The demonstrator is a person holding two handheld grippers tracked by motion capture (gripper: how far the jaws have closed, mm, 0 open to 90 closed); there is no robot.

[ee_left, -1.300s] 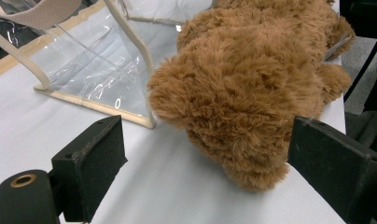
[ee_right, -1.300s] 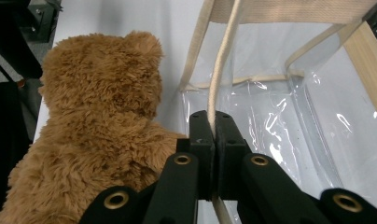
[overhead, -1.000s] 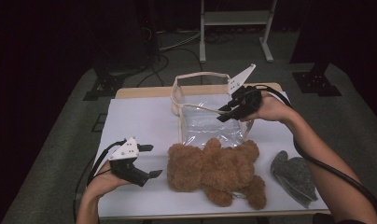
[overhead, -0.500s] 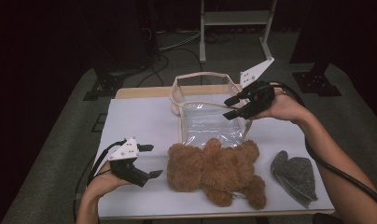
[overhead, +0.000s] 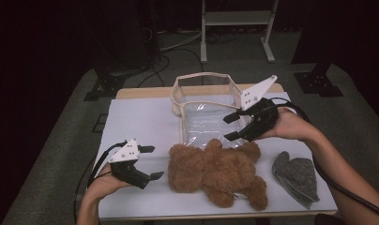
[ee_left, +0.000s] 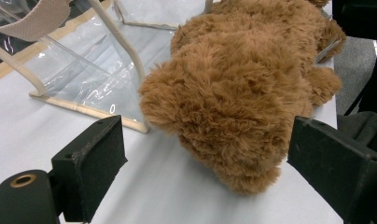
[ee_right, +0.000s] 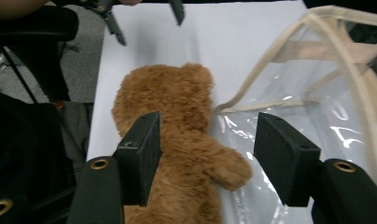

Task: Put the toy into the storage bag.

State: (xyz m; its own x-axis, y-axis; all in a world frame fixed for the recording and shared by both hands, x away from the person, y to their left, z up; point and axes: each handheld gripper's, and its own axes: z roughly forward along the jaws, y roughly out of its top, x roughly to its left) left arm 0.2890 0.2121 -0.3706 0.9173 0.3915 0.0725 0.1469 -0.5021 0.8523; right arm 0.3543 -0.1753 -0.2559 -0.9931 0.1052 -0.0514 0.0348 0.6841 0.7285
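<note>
Teddy bear [overhead: 216, 171]: brown and plush, lying flat on the white worktop [overhead: 140, 122], near its front edge and about midway across.
Bear's long axis: runs across the worktop, tilted a little. The head end points toward the person's left; the legs trail toward the person's right and the front edge.
Bear and bag: the upper side of the bear touches the front edge of the clear bag [overhead: 206, 112], which sits just behind it with its cream trim and handle standing up.
Left claw [overhead: 151, 162]: held low just beside the bear's head end, jaws pointing at it. They are spread wide with nothing between them. In the left gripper view the bear [ee_left: 242, 102] fills the space ahead of the two black pads, close but not touched.
Right claw [overhead: 232, 126]: held above the bag's front edge, just behind the bear's back and clear of it. Its jaws have just been opening and now stand well apart, gripping nothing. In the right gripper view the bear [ee_right: 177, 140] lies below and between the pads, with the bag's clear wall [ee_right: 317, 107] beside it.
Grey cloth [overhead: 295, 176]: a felt-like piece lying on the worktop to the right of the bear's legs, apart from both claws.
</note>
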